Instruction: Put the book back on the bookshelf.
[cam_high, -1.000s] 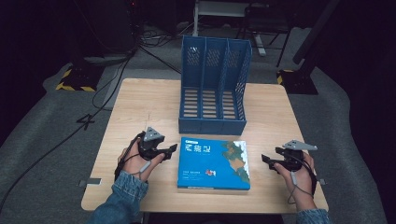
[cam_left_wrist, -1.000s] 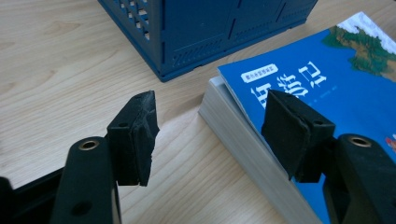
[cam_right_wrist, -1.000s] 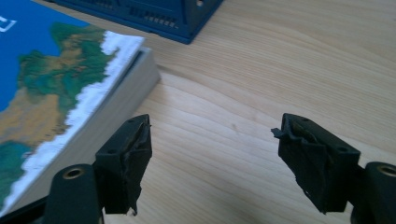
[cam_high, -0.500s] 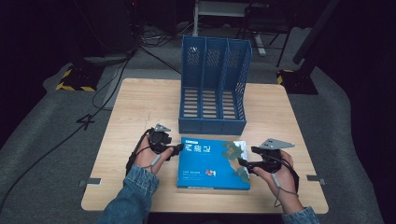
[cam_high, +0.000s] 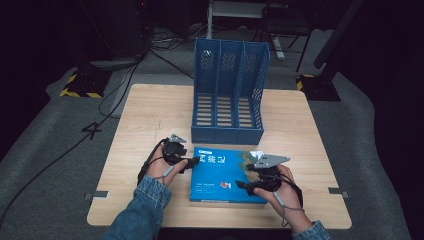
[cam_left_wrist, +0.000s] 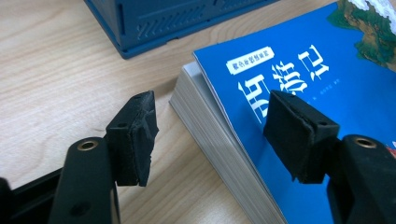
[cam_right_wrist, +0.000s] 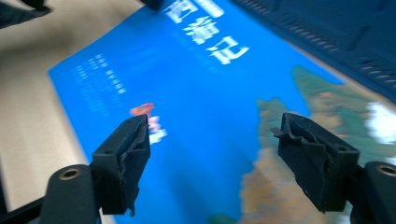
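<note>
2 wide-open, empty grippers flank the book lying flat before the file rack, left gripper astride its page edge, right gripper over the cover; thick, stiff, probably heavy and glossy-slick, it is best pinched across an edge.

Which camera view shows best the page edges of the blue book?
The left gripper view: the book lies close, its stacked white page edges sharp between the open jaws. The high view gives the whole cover but little of its edges. The right gripper view gives a blurred cover.
</note>
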